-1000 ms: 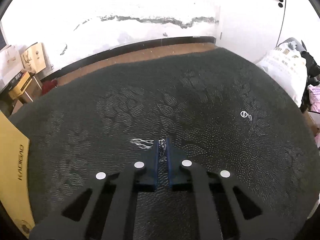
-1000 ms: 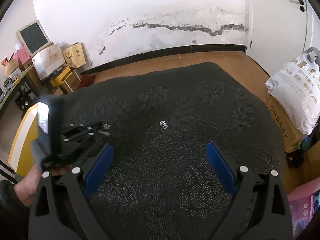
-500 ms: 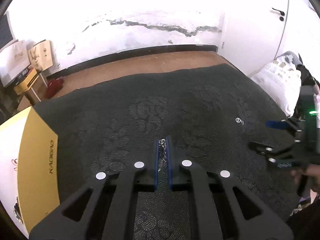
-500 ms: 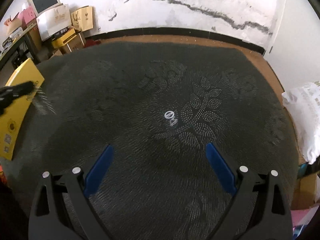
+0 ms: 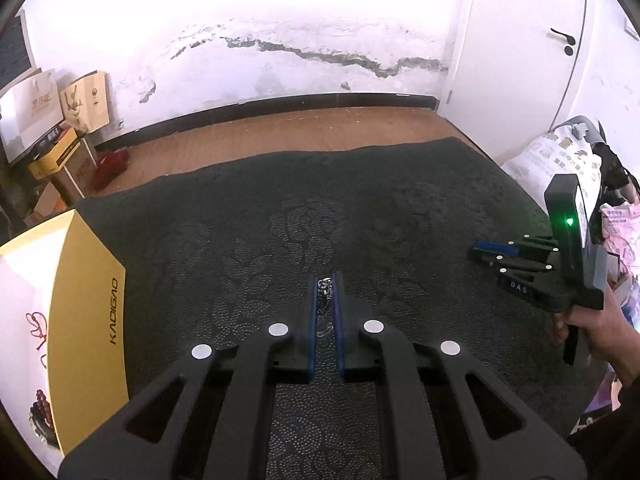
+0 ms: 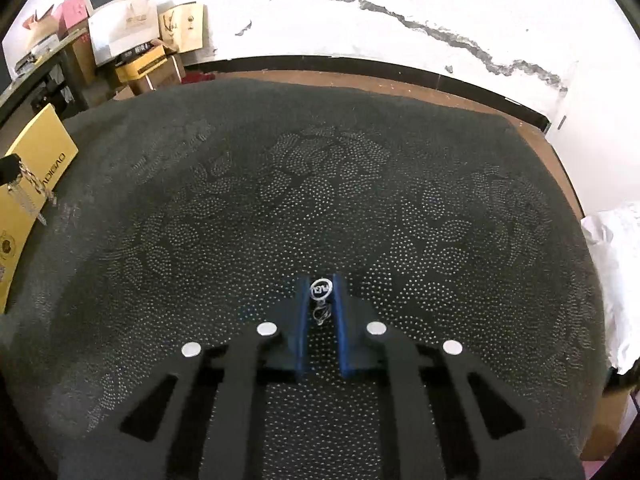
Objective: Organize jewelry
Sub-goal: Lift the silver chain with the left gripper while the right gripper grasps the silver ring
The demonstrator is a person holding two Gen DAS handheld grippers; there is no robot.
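My left gripper [image 5: 325, 280] is shut on a silver chain [image 5: 323, 300] and holds it above the dark patterned cloth [image 5: 280, 232]; the chain hangs below its tip in the right wrist view [image 6: 28, 196]. My right gripper [image 6: 321, 282] is shut on a small silver ring pendant [image 6: 321, 289], low on the cloth [image 6: 360, 184]; a second small ring [image 6: 321, 314] lies just behind it between the fingers. The right gripper also shows at the right of the left wrist view [image 5: 486, 250]. A yellow jewelry box [image 5: 86, 320] with a white inside stands open at the left.
The box also shows at the left edge of the right wrist view [image 6: 36, 168]. Red and dark jewelry [image 5: 38, 332] lies inside it. Cardboard boxes [image 5: 68, 152] stand along the wall at left. White bags [image 5: 560, 160] sit at the right beyond the cloth.
My left gripper lifted the chain off the cloth and turned towards the yellow box. My right gripper dropped to the rings and closed on the pendant.
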